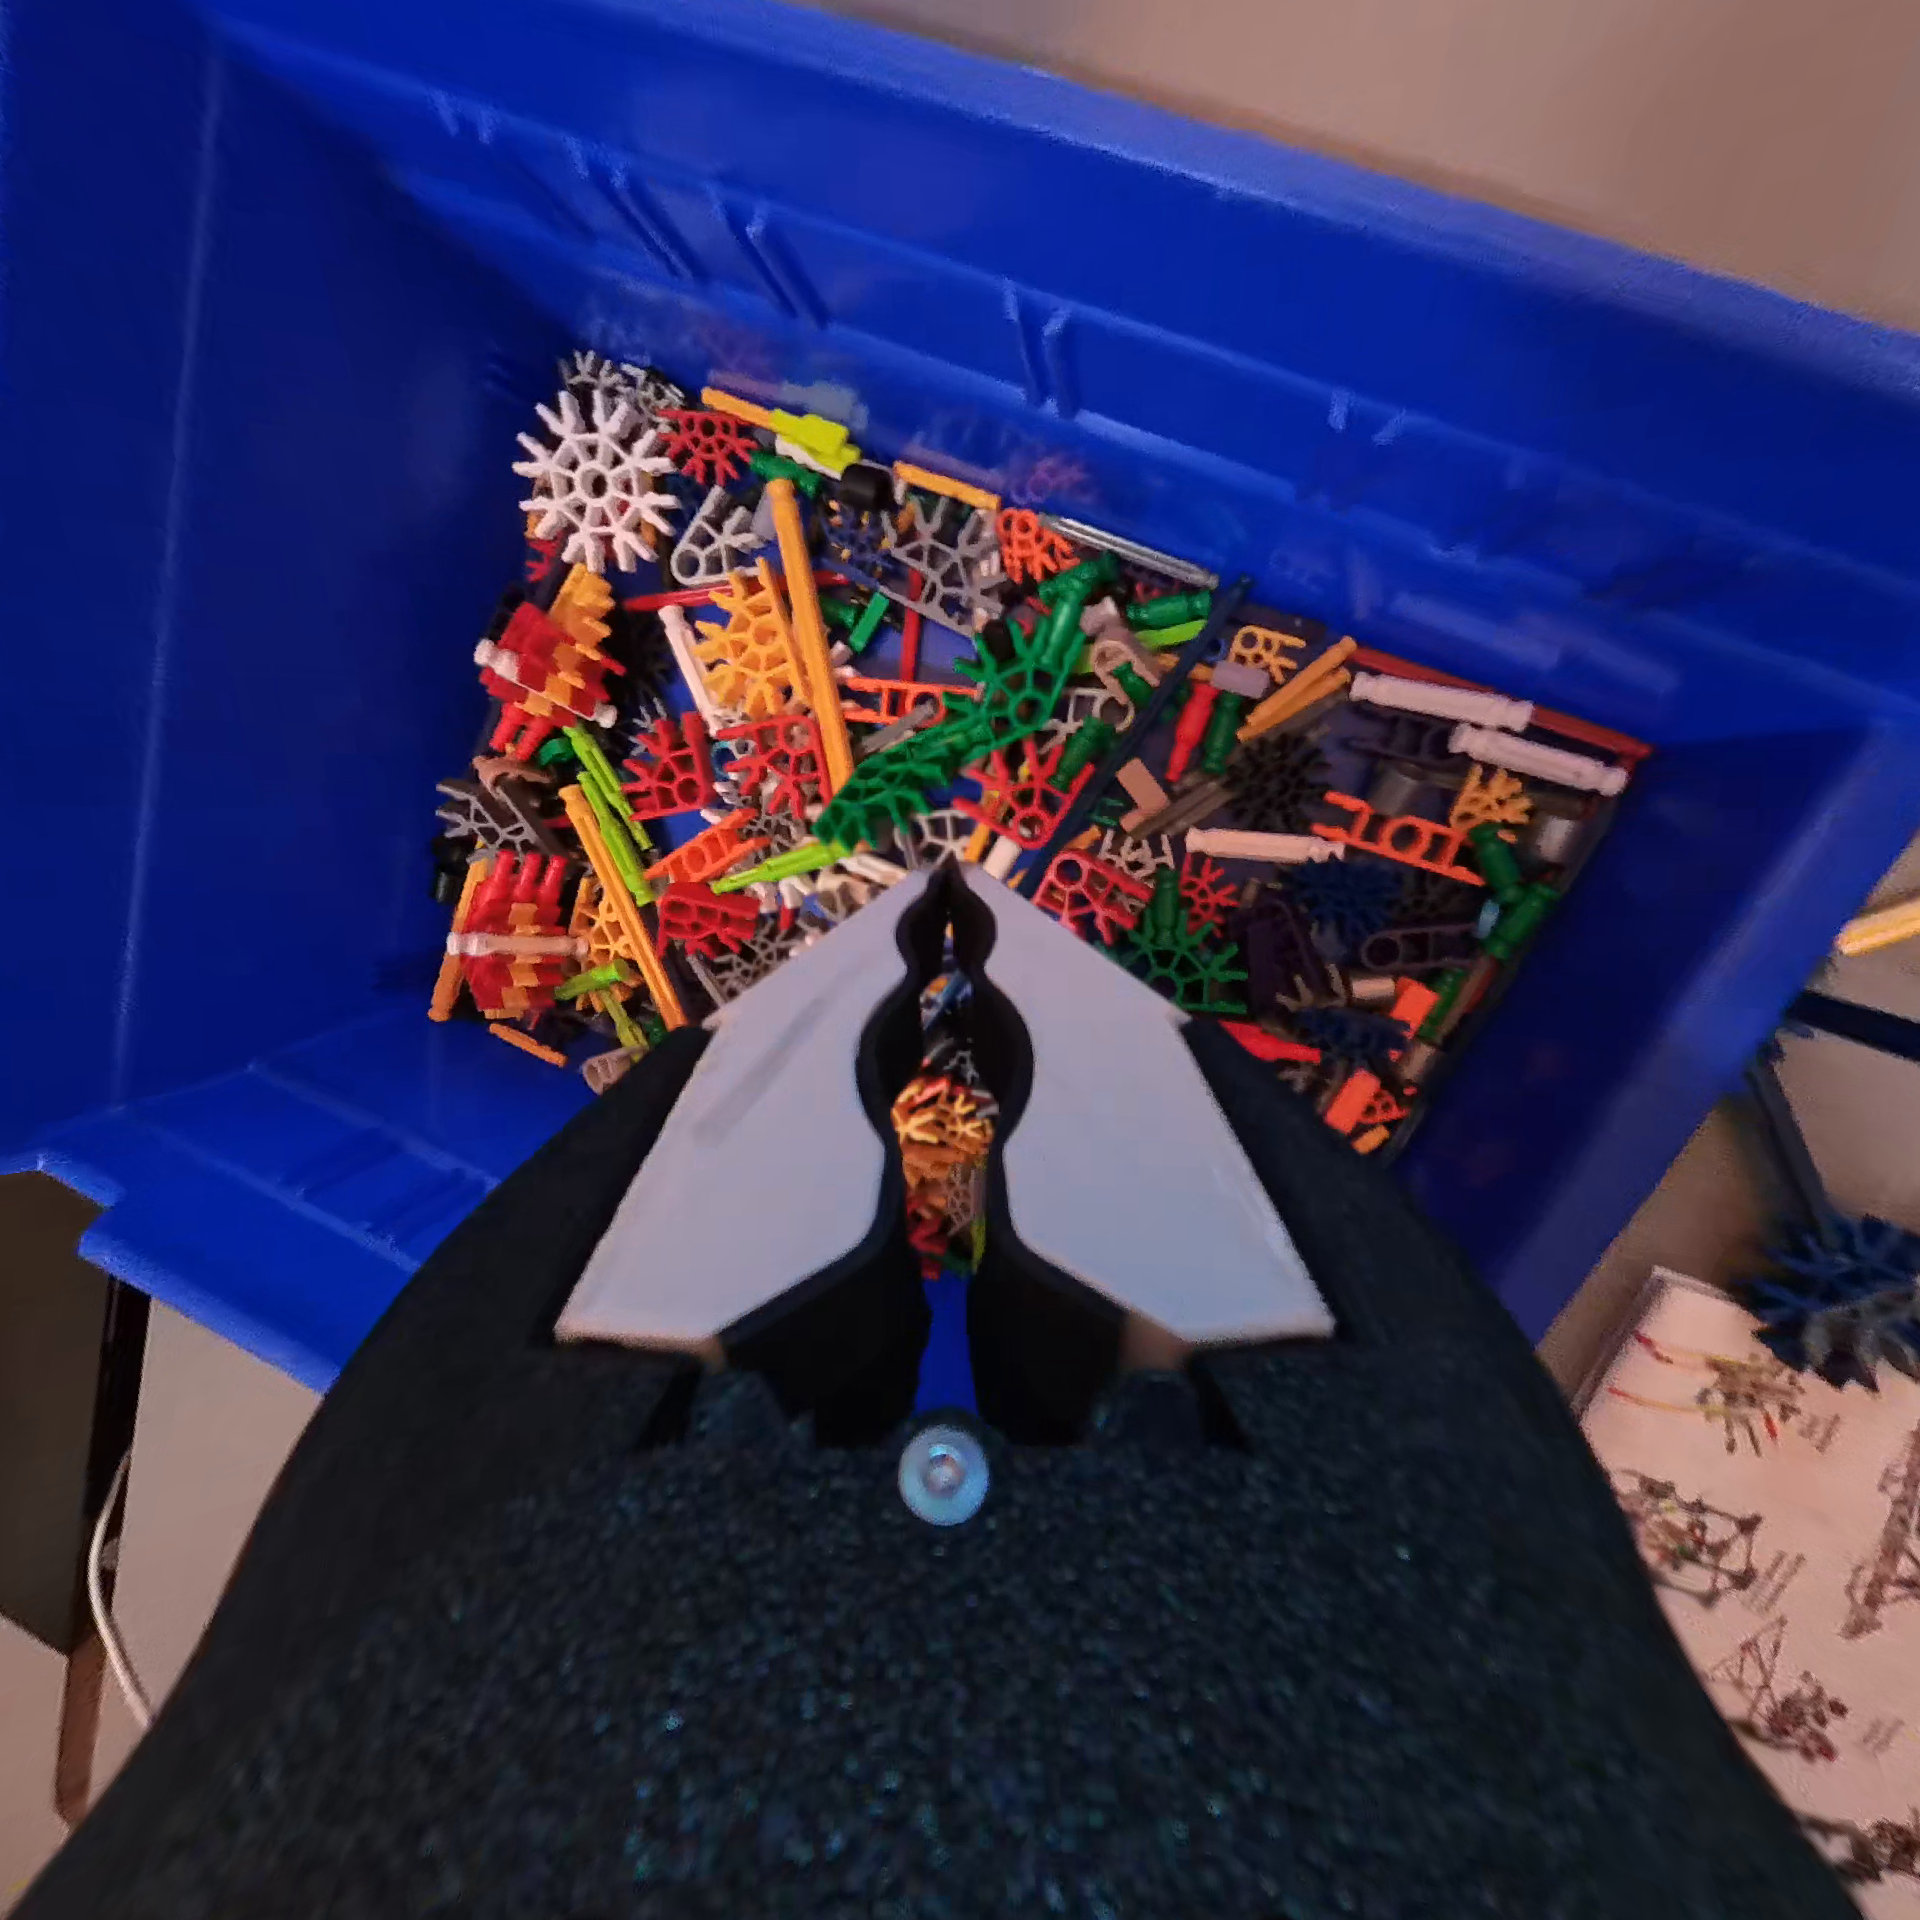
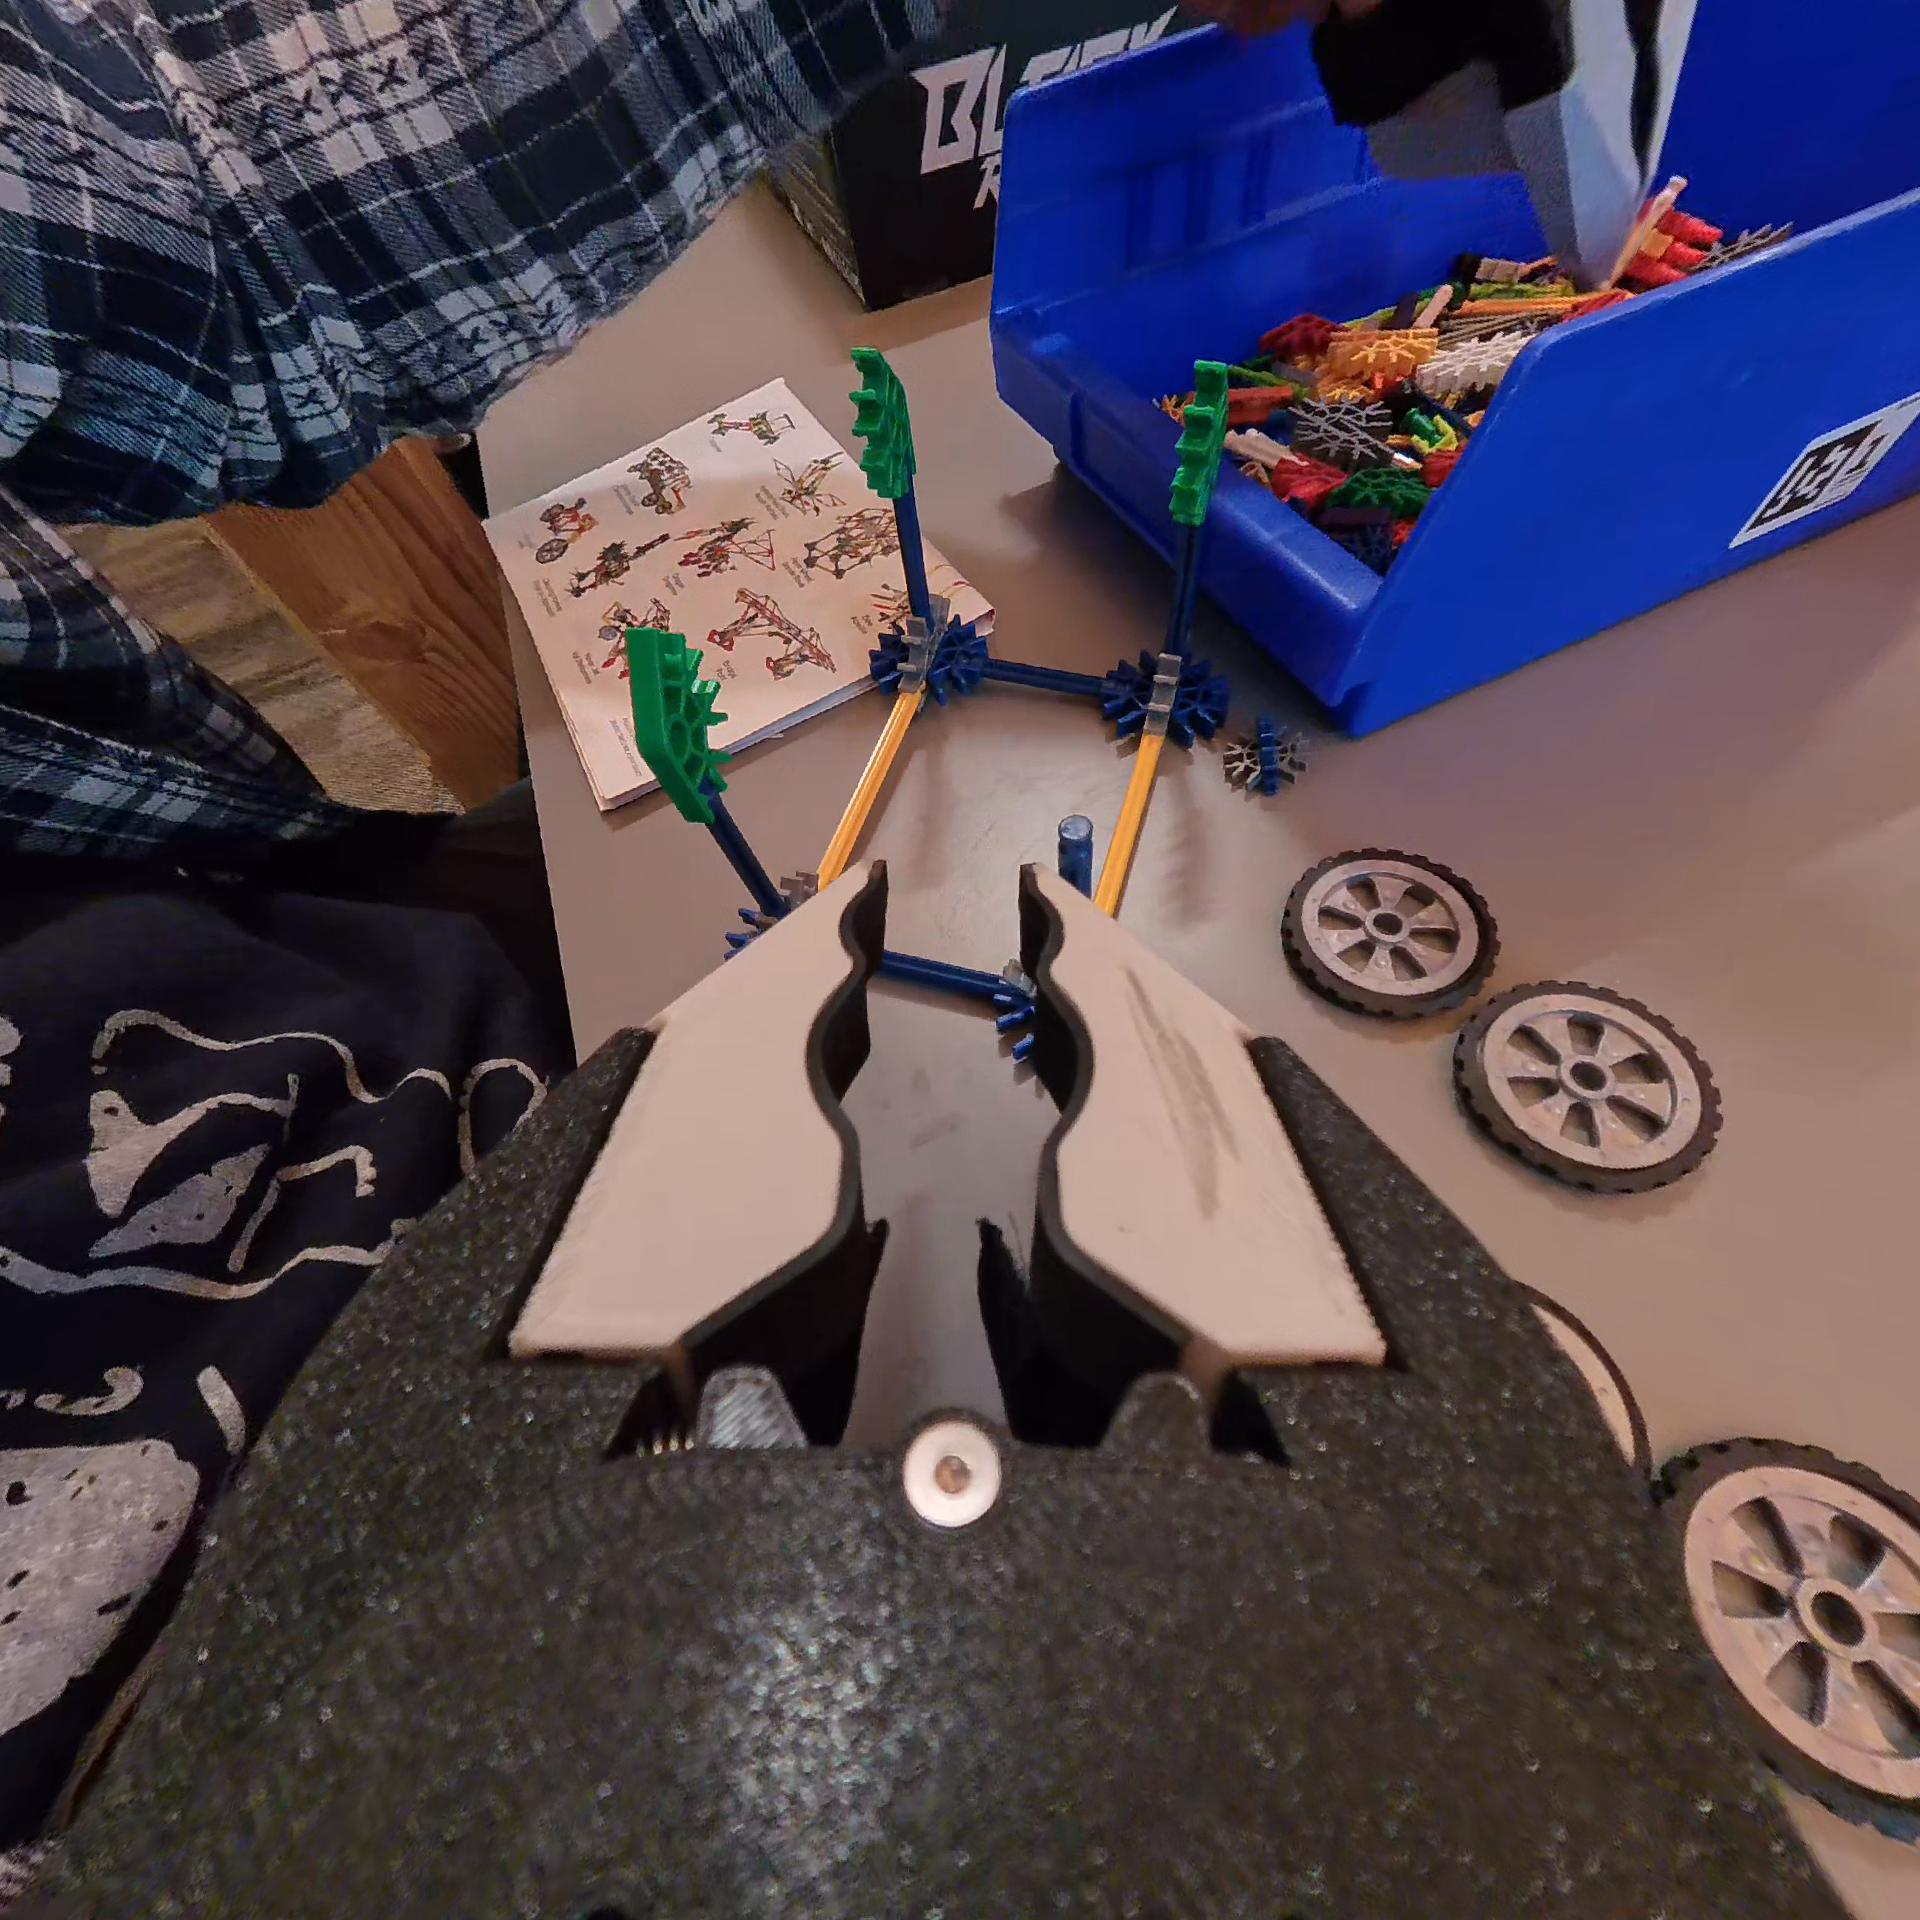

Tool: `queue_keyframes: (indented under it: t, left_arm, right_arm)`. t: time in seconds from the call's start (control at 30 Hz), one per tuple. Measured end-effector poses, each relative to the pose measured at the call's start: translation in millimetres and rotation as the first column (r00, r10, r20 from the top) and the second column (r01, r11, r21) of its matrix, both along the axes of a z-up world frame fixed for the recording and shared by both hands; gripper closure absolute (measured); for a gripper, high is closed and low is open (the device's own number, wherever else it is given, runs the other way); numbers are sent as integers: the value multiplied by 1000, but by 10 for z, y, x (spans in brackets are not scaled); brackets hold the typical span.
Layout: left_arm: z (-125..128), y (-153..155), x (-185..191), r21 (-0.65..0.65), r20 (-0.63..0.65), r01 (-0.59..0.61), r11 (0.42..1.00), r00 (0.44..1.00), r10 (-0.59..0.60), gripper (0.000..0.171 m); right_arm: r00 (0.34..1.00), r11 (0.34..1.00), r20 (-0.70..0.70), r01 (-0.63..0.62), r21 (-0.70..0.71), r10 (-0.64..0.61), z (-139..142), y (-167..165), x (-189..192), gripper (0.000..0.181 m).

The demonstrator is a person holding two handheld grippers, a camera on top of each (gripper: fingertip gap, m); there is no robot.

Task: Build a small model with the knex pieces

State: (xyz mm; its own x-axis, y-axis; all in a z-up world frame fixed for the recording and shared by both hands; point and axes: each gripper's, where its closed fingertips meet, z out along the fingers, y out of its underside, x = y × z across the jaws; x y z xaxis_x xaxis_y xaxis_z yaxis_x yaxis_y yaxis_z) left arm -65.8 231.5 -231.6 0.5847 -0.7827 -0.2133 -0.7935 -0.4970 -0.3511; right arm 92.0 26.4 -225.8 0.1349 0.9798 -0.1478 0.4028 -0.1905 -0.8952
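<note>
My left gripper is shut, with its fingertips meeting just above a pile of coloured construction rods and connectors inside a blue bin. It also shows in the right wrist view, reaching down into the bin. My right gripper is open over a flat frame of yellow rods and blue connectors on the grey table. The frame's near blue rod crosses between the fingers, which do not press on it. Green connectors stand up on blue rods at three corners.
A short blue rod stands upright by the right finger. A loose connector and three wheels lie to the right. An instruction booklet lies at the left, a black box behind. A person in plaid is at the left. The left gripper's tips are roughly 25 cm from the right gripper's.
</note>
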Motion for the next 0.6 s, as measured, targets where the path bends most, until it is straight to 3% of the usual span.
queue_keyframes:
  t: [0.07, 0.23, 0.37, 0.47, 0.6]
  left_arm:
    - [15, 1, -21, 6, -17, 8, 1000, 1000, -8, 171]
    - [-108, 98, -48, 19, -198, 110, 994, 975, -104, 143]
    - [-286, 182, -96, -9, -333, 198, 980, 924, -190, 144]
    - [-372, 223, -71, -10, -362, 249, 968, 902, -236, 161]
    - [-284, 279, -89, 54, -374, 241, 969, 905, -205, 167]
  right_arm:
    - [1000, 1000, 0, -2, -5, 2, -2, 0, -1, 157]
    - [1000, 1000, -1, -5, -5, 5, -1, -1, -5, 157]
    - [1000, 1000, -9, -4, -6, 4, 9, 3, -1, 157]
    - [1000, 1000, -11, -4, -6, 4, 13, 4, 0, 157]
    - [1000, 1000, -13, -5, 0, 5, 16, 2, 0, 157]
